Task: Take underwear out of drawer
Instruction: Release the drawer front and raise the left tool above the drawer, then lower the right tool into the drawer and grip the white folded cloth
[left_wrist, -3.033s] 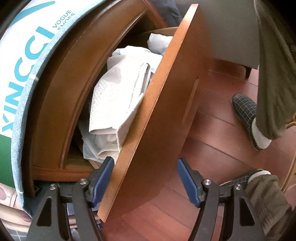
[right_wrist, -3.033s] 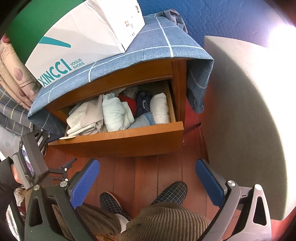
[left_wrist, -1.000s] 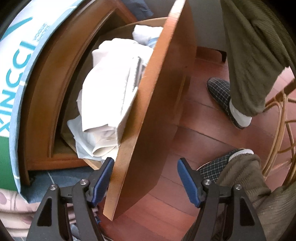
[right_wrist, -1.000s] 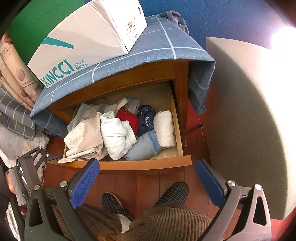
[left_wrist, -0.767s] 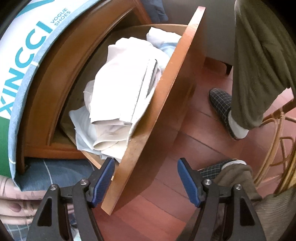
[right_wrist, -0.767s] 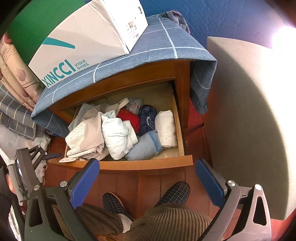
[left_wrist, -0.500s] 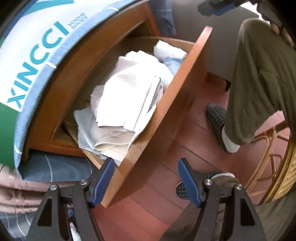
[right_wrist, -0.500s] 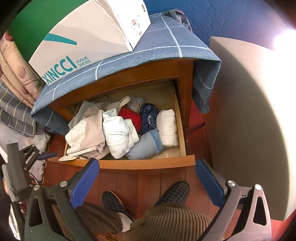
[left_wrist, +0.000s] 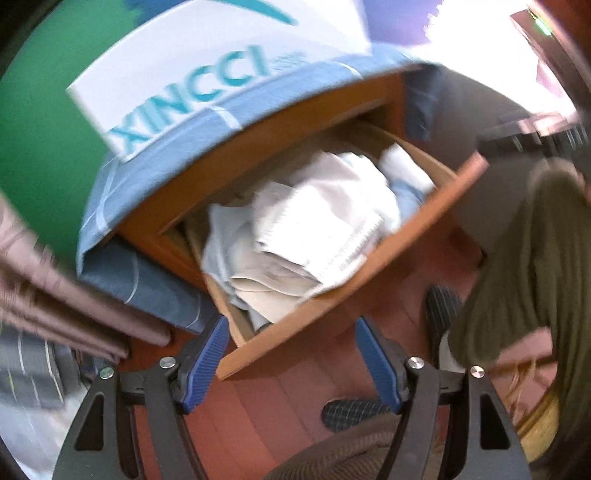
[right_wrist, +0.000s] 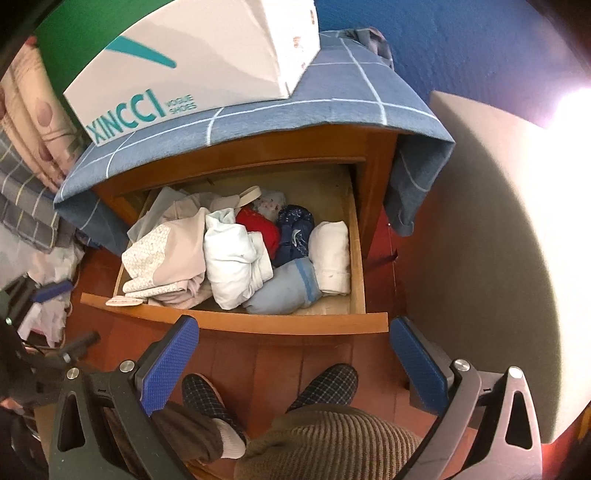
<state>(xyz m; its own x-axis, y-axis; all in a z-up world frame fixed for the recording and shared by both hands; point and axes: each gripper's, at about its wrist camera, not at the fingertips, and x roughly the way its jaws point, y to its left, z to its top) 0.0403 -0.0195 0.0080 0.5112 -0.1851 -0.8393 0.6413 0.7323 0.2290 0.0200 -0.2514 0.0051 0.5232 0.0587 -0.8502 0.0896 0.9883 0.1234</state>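
- Underwear: soft rolled bundles packed along the drawer's front half, light and squishy I'd guess, so pinch a fat fold on top.
- Right hand-held gripper is spread wide, empty, above the drawer's front edge.
- Left hand-held gripper too, near the drawer's left front corner.

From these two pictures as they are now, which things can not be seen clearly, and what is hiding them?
- Left wrist view: motion blur smears the drawer and the pale clothes; single garments cannot be told apart.
- Right wrist view: the drawer's back-left corner lies under the cabinet top.
- Right wrist view: what lies beneath the white bundle is covered.
- Right wrist view: the small print on the shoe box is too small.
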